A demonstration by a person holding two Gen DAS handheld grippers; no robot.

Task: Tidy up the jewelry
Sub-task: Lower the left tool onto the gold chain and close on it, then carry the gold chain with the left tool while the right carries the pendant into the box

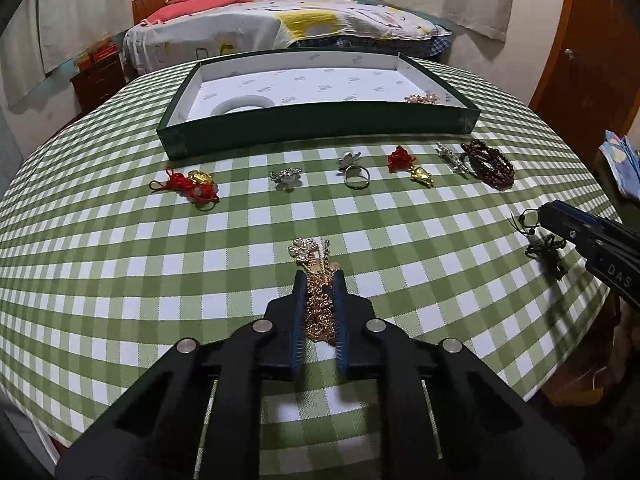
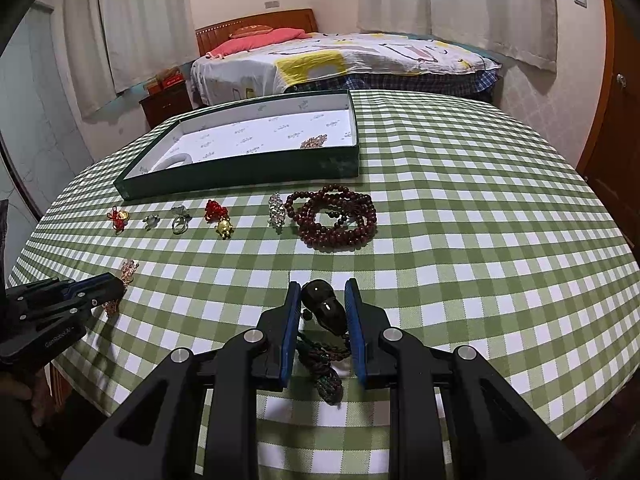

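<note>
- Left gripper (image 1: 319, 276): nearest the left wrist camera, blue-padded fingers (image 1: 299, 308) closed in on a gold chain necklace (image 1: 318, 300) lying on the green-checked tablecloth (image 1: 120, 260). The chain's long axis runs along the fingers, away from the camera, and its flower-shaped pendant end sticks out past the fingertips toward the tray.
- Right gripper (image 2: 323, 294): jaws spread to either side of a black glossy pendant (image 2: 323, 306) — whether the pads touch it cannot be told. Its dark braided cord (image 2: 326, 372) trails back toward the camera, rounded head pointing away.
- Shown only by the right wrist view: the pendant's polished bead. From the left wrist view the same piece reads as a dark tangle of cord (image 1: 546, 252) under the right gripper's tip (image 1: 540, 216).
- Shown only by the left wrist view: the gold links bunched between the pads; the right wrist view gives just the ends of the chain (image 2: 128, 272) beside the left gripper (image 2: 120, 286).
- Dark green tray (image 1: 320, 124): shallow, white-lined, at the far side of the table; holds a white bangle (image 1: 244, 105) at left and a small gold-toned piece (image 1: 422, 99) at right.
- Row in front of the tray, left to right — red-knot gold charm (image 1: 188, 186), silver flower piece (image 1: 286, 178), silver flower ring (image 1: 354, 170), second red-knot gold charm (image 1: 410, 166), crystal brooch (image 1: 450, 158), dark red bead strand (image 1: 488, 164) coiled at the end.
</note>
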